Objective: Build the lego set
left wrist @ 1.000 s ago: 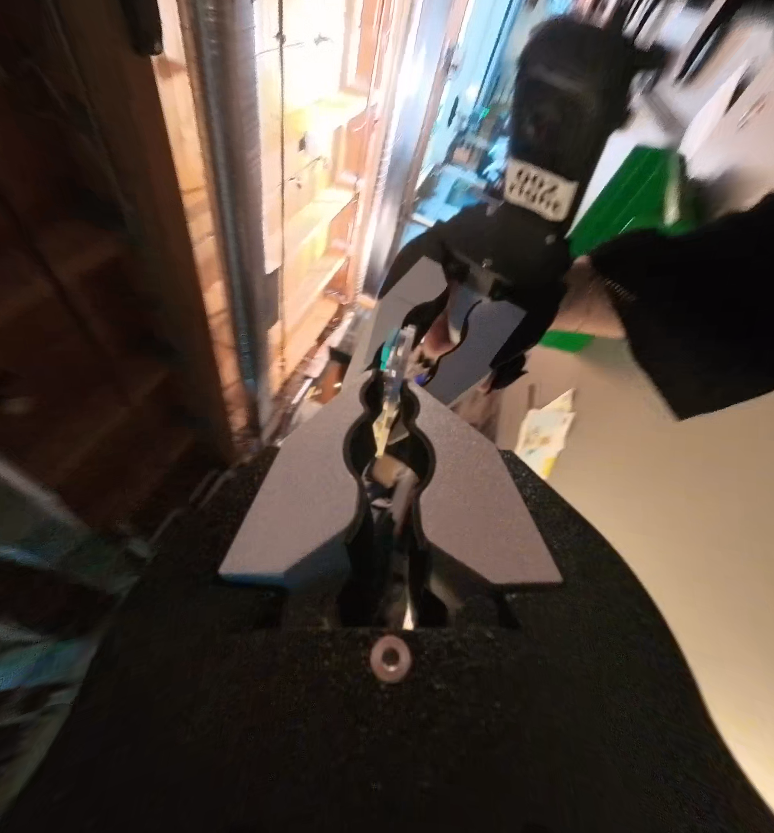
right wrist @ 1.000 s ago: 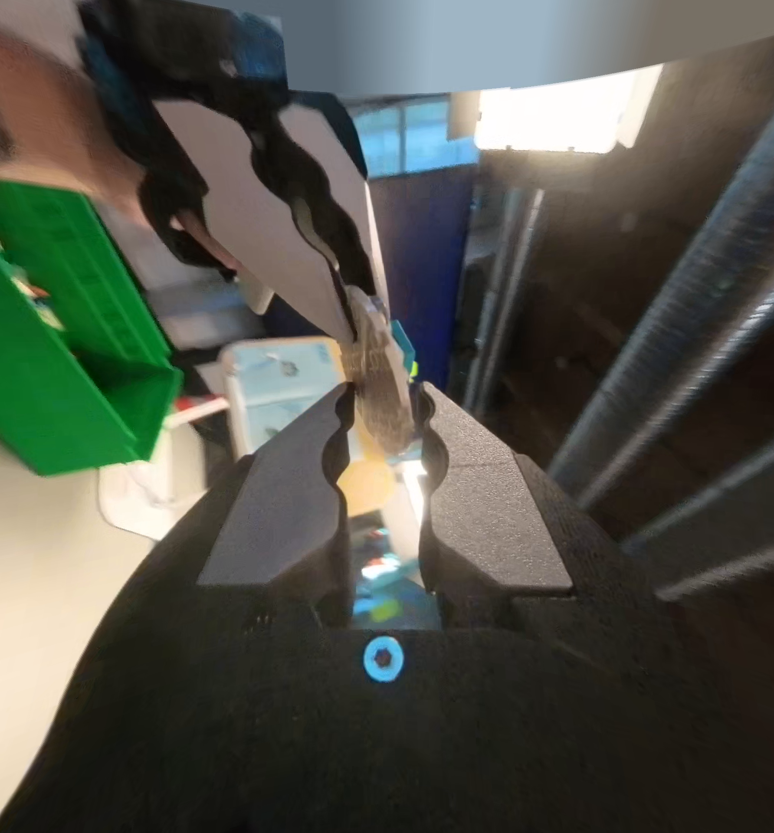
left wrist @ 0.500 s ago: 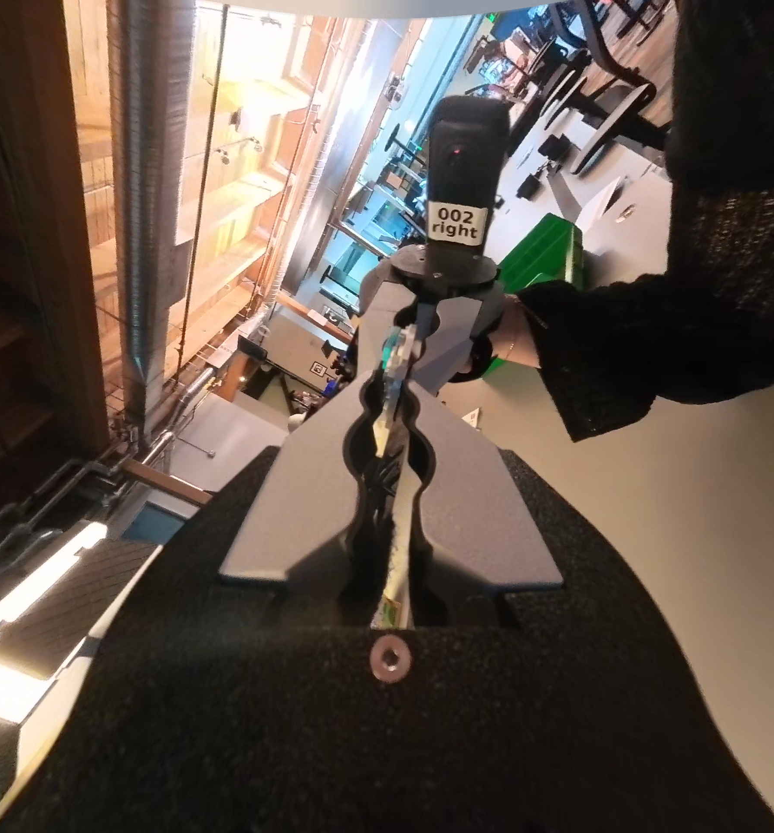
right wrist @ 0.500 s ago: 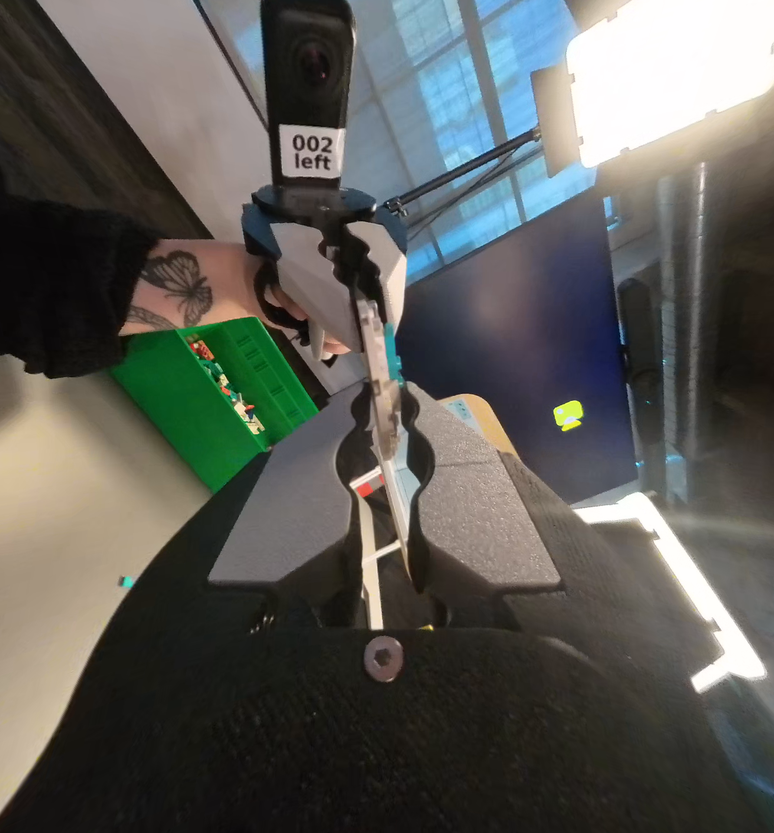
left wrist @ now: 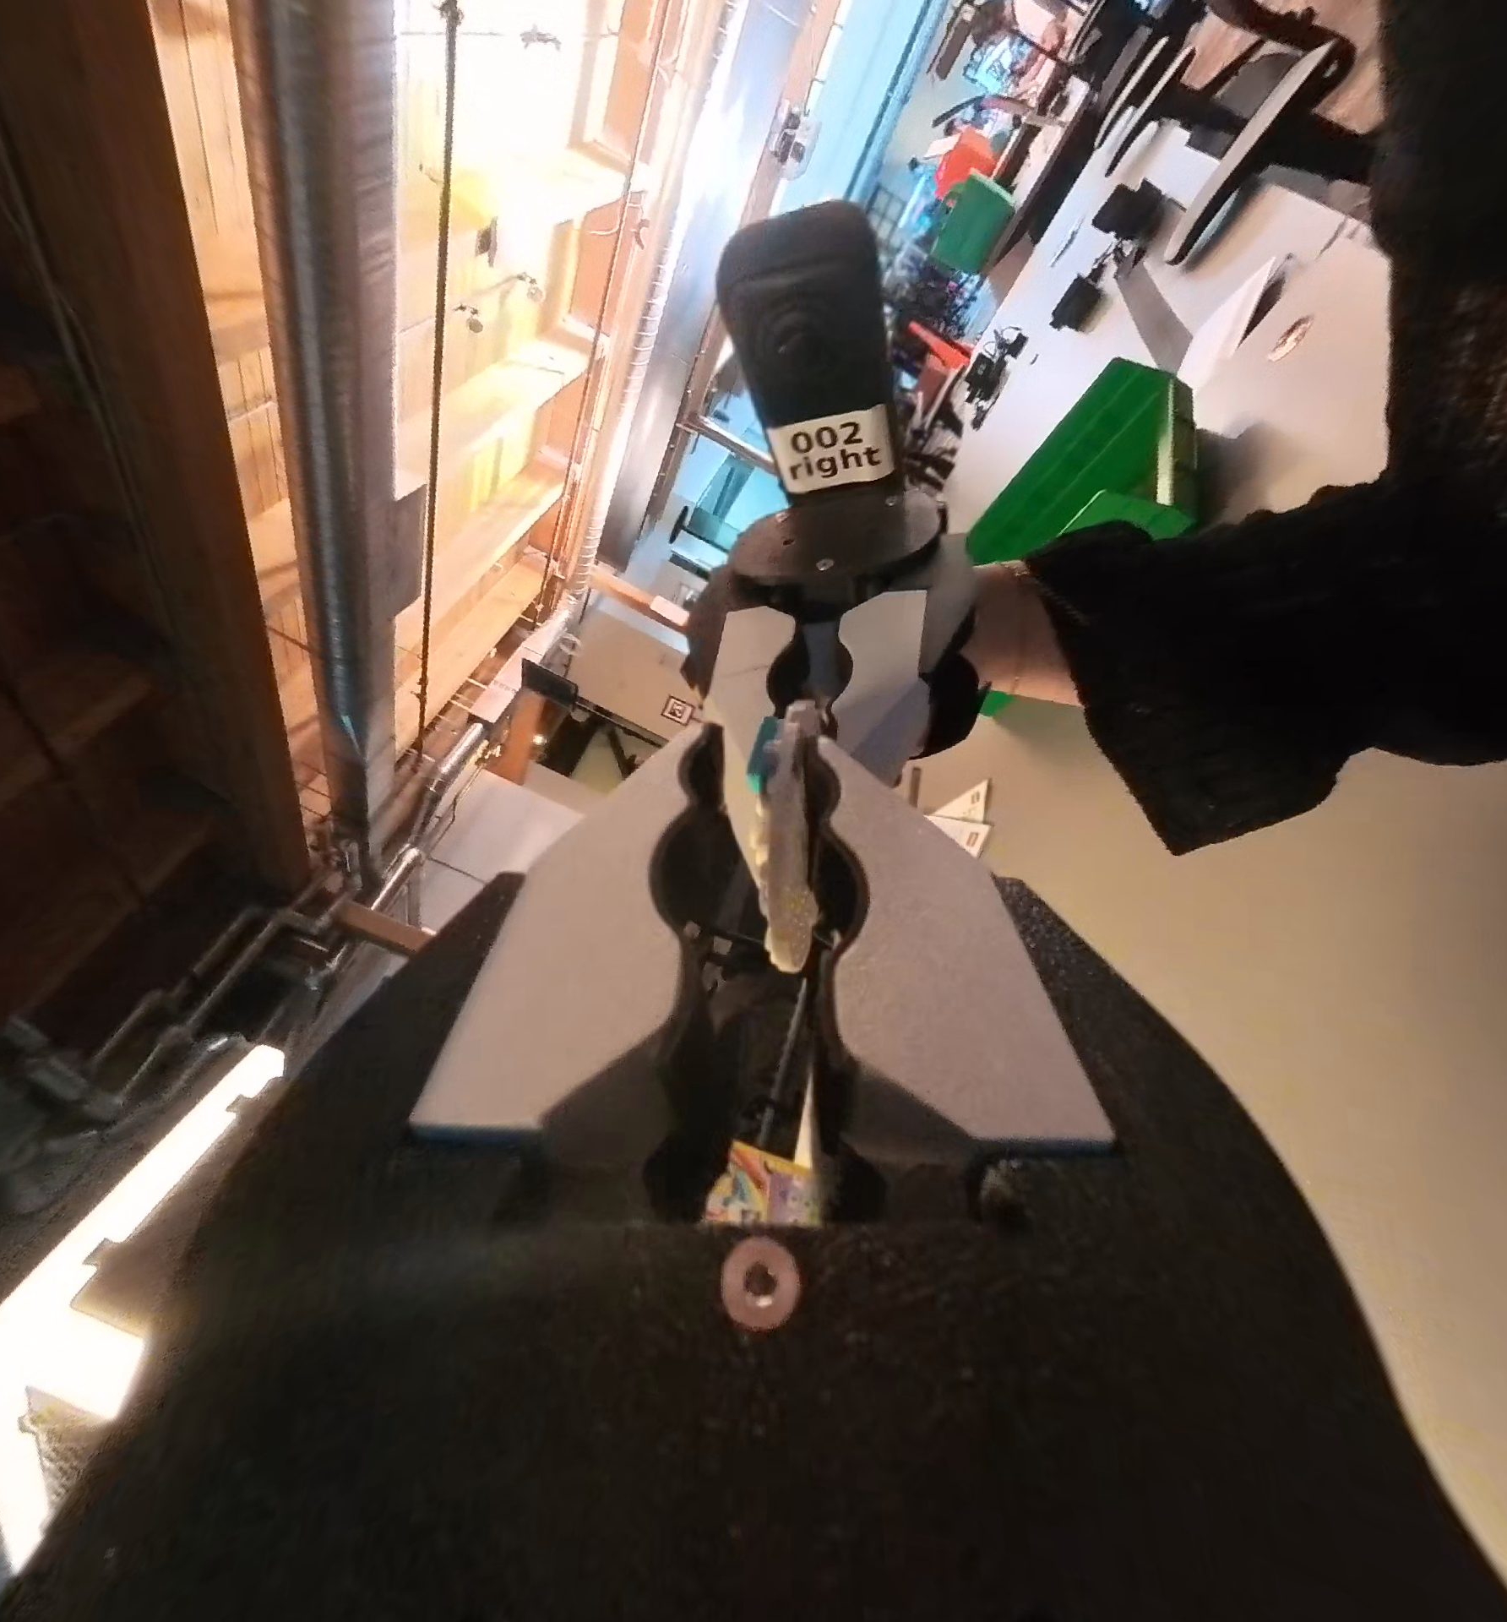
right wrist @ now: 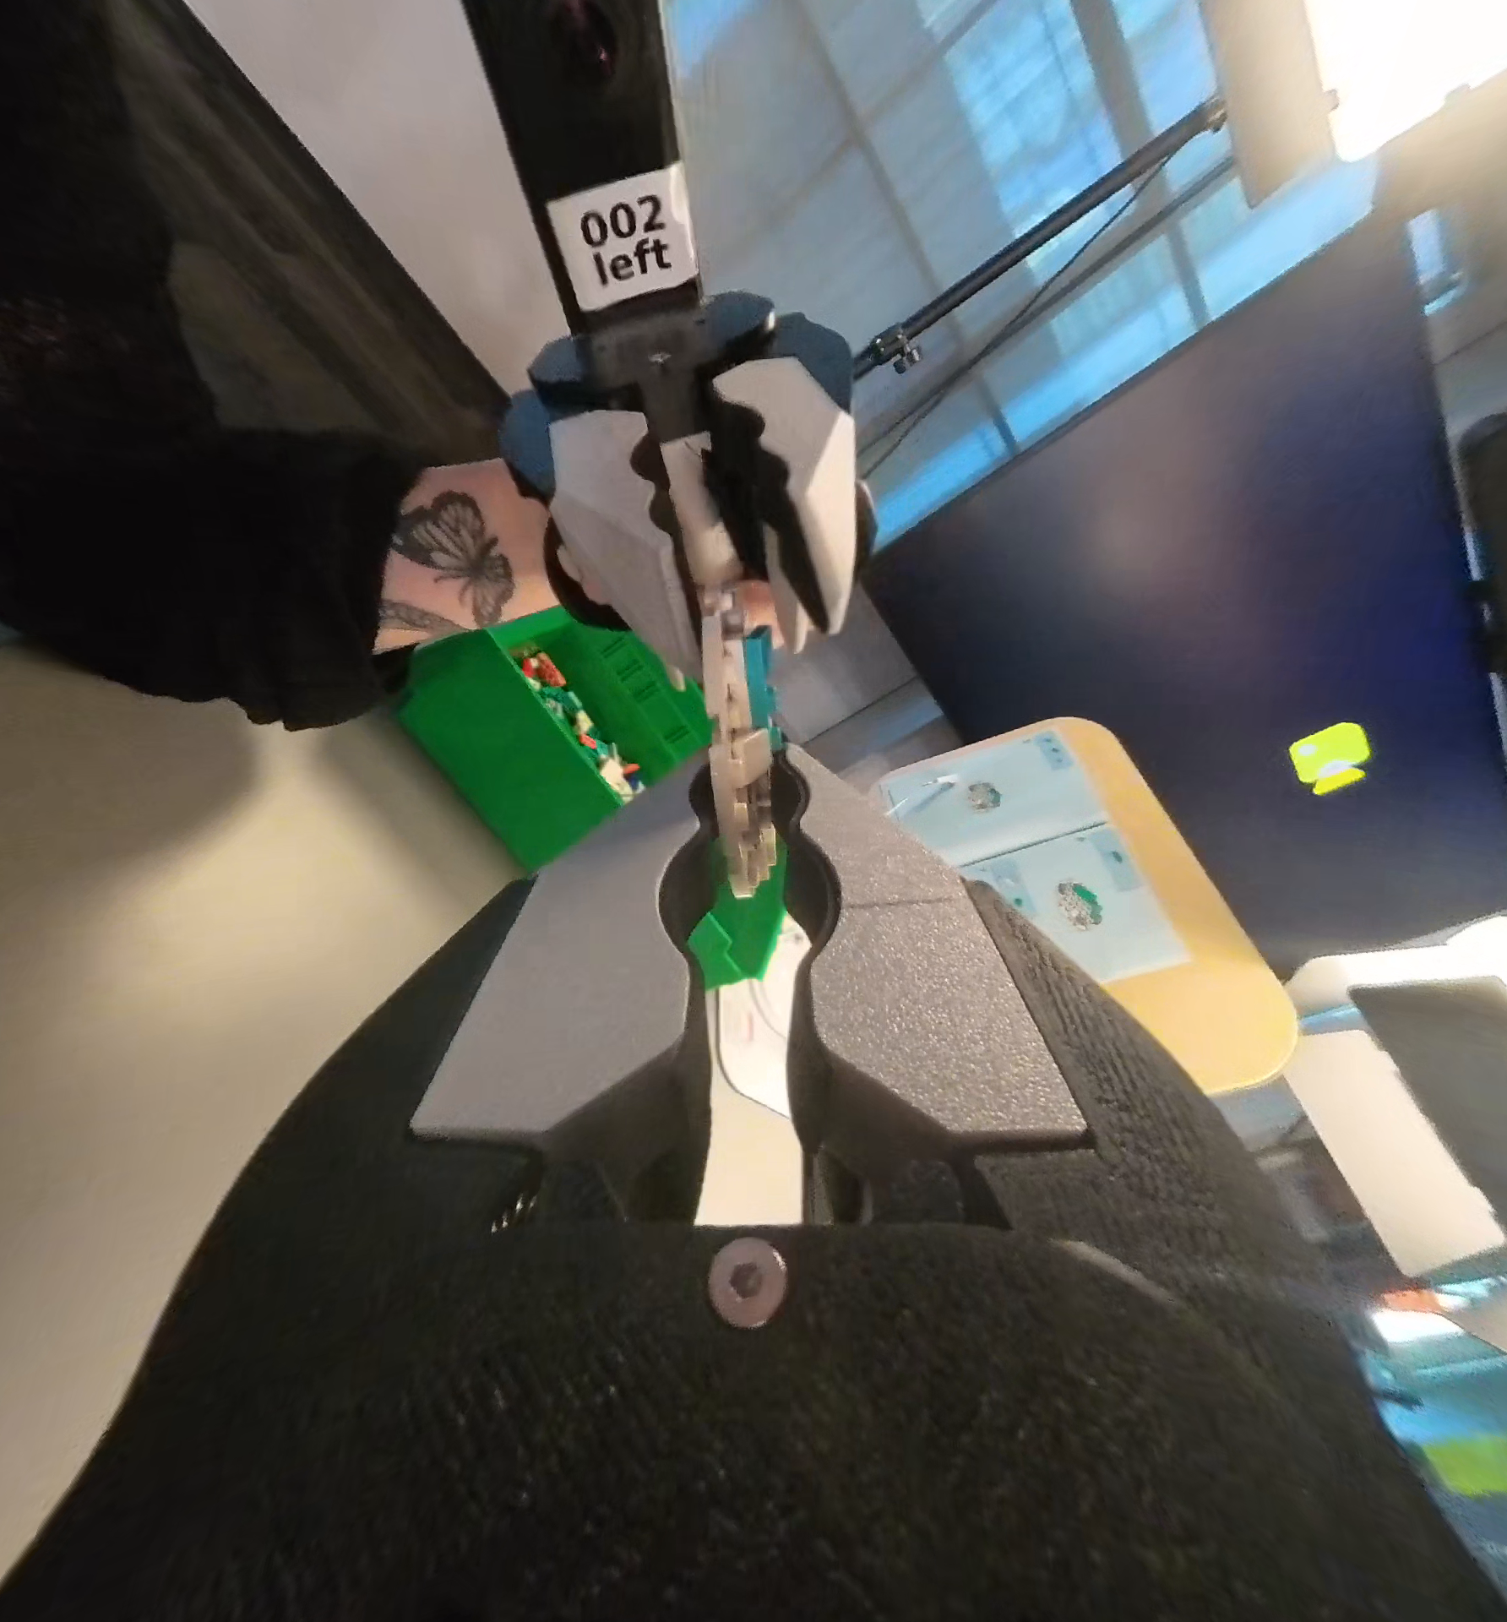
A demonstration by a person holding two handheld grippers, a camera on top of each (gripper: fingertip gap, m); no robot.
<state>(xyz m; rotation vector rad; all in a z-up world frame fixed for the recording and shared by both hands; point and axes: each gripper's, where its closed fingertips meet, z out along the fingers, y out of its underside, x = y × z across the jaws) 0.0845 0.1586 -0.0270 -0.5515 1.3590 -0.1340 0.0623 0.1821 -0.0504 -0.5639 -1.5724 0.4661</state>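
Pale grey tabletop (right wrist: 118, 878) runs under both my tools, with a dark blue panel (right wrist: 1171, 570) and bright windows behind it in the right wrist view; wooden walls and a ribbed metal pipe (left wrist: 329, 439) fill the side of the left wrist view; a green bin (right wrist: 504, 755) of loose bricks sits on the table near my left wrist, and it shows again as a green box (left wrist: 1083, 474) beyond my right sleeve; an open instruction booklet (right wrist: 1040, 860) lies on a yellow board beside my right gripper; my left gripper (left wrist: 763, 764) stands slightly apart, the flat grey lego plate assembly (left wrist: 781, 843) lying against its right finger with a gap on the other side; my right gripper (right wrist: 746, 781) is closed onto the other end of that same assembly (right wrist: 737, 790), which bridges edge-on between the two tools held tip to tip above the table; a small teal brick (right wrist: 759, 676) sits on one face of the plate, near the left tool's tips; a green lego piece (right wrist: 732, 939) shows lower between my right fingers, though I cannot tell whether it is held or lies beyond.
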